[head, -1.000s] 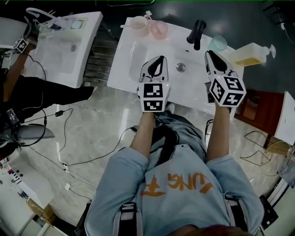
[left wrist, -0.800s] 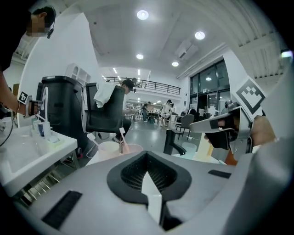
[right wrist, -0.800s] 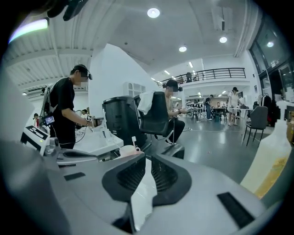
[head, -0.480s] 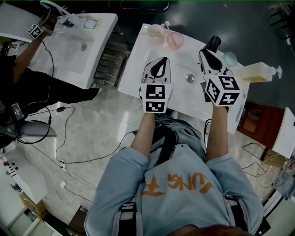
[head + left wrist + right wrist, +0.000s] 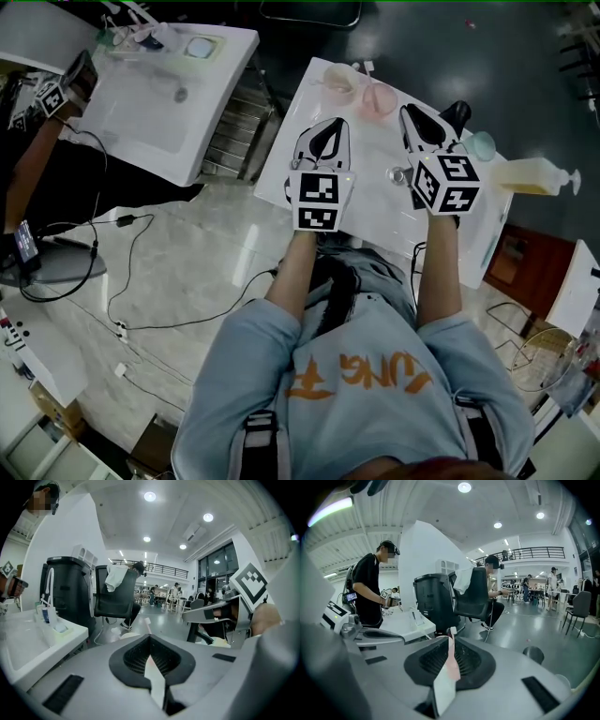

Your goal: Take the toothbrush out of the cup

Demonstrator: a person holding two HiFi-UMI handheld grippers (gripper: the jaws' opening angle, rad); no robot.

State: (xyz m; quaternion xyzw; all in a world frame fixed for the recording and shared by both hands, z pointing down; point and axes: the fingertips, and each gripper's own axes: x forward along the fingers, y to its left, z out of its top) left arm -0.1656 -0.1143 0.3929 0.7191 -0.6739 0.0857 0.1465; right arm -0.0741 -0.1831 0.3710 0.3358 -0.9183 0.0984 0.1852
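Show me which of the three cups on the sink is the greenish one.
The greenish cup stands alone on the right, between the black tap and the soap bottle. The cream cup and pink cup sit together at the far edge.

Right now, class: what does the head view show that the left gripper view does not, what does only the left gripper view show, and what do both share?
Only the head view: the person's light blue shirt with orange print, and cables on the tiled floor. Only the left gripper view: a black office chair with a garment over its back, and ceiling lights. Both: the left gripper, fingers together, the right gripper with its marker cube, the white toothbrush end, and the neighbouring white sink.
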